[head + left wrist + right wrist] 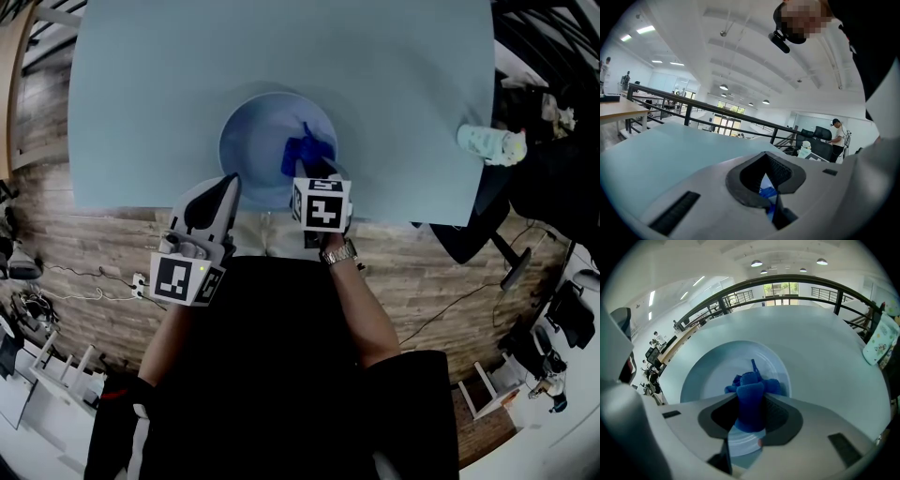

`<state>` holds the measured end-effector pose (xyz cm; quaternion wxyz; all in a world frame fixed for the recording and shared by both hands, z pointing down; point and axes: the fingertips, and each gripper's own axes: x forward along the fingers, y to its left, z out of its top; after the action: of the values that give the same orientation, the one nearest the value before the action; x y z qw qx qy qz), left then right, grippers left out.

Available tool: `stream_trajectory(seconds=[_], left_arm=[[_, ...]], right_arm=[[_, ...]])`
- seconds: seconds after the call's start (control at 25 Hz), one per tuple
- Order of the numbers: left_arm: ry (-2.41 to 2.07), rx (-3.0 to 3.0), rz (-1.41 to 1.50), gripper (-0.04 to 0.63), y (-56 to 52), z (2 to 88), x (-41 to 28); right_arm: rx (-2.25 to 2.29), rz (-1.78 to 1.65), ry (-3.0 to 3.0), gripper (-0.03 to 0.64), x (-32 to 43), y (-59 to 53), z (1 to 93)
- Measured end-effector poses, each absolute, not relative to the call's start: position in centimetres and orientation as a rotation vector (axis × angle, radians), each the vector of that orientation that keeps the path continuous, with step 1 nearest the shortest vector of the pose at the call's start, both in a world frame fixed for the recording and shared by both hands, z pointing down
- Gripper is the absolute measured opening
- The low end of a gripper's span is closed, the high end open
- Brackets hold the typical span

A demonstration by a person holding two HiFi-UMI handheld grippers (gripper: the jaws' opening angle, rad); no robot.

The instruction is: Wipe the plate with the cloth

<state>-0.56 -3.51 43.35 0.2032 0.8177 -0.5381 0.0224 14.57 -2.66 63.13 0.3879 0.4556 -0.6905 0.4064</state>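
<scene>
Right tool [751, 420] is clamped on the blue cloth [751, 397] over the pale plate [255, 141]; my left tool [229, 181] pinches its near rim.

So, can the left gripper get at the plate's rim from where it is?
Probably yes: the left gripper sits at the near-left rim of the plate, nothing between; the right gripper holds the cloth further right.

Pale blue table [141, 94] over wood floor [84, 234]; patterned pouch [490, 143] at its right edge
</scene>
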Motion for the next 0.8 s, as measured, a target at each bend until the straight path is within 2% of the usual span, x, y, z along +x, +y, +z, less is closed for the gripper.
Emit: stream_trajectory(seconds=[0.4, 0.8], left_arm=[[-1.499, 2.282, 0.055, 0.002, -2.7, 43.4, -0.6], [-1.545, 2.255, 0.036, 0.002, -2.4, 43.2, -2.7]], right_arm=[[1.154, 1.013, -1.784, 0.118, 13.9, -1.8, 61.8], [1.021, 0.988, -1.859, 0.118, 8.2, -0.8, 61.3]])
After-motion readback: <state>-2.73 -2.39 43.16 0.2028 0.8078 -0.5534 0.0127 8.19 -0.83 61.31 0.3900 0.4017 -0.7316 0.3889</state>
